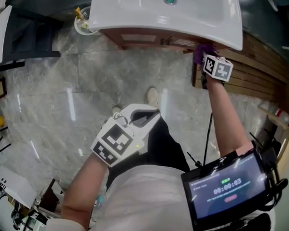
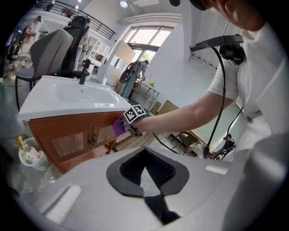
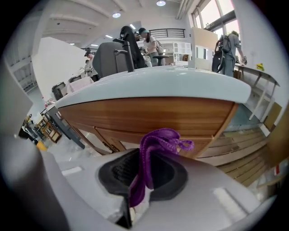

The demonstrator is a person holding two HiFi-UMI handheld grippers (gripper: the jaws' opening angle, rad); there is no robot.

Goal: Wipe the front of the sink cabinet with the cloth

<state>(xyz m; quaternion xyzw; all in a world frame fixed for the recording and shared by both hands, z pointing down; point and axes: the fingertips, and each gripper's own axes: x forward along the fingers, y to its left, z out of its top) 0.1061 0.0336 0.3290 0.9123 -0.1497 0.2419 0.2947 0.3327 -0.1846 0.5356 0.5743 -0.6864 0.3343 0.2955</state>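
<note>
The white sink [image 1: 164, 12] sits on a wooden cabinet [image 1: 139, 39] with two glass-panelled doors [image 2: 67, 142]. My right gripper [image 1: 206, 57] is held out at the cabinet's upper right corner, just under the sink rim, shut on a purple cloth [image 1: 201, 52]. In the right gripper view the cloth [image 3: 156, 146] sticks up from between the jaws, close to the wooden front [image 3: 149, 115]; I cannot tell whether it touches. My left gripper [image 1: 147, 115] hangs back near my body, shut and holding nothing [image 2: 145, 164]. From there the cloth [image 2: 119, 127] shows against the cabinet.
A small white bin [image 1: 83, 20] with rubbish stands on the floor at the cabinet's left. Wooden slats [image 1: 262, 75] lie to the right. A screen [image 1: 227, 187] hangs at my chest. My shoe [image 1: 154, 95] is on the marble floor.
</note>
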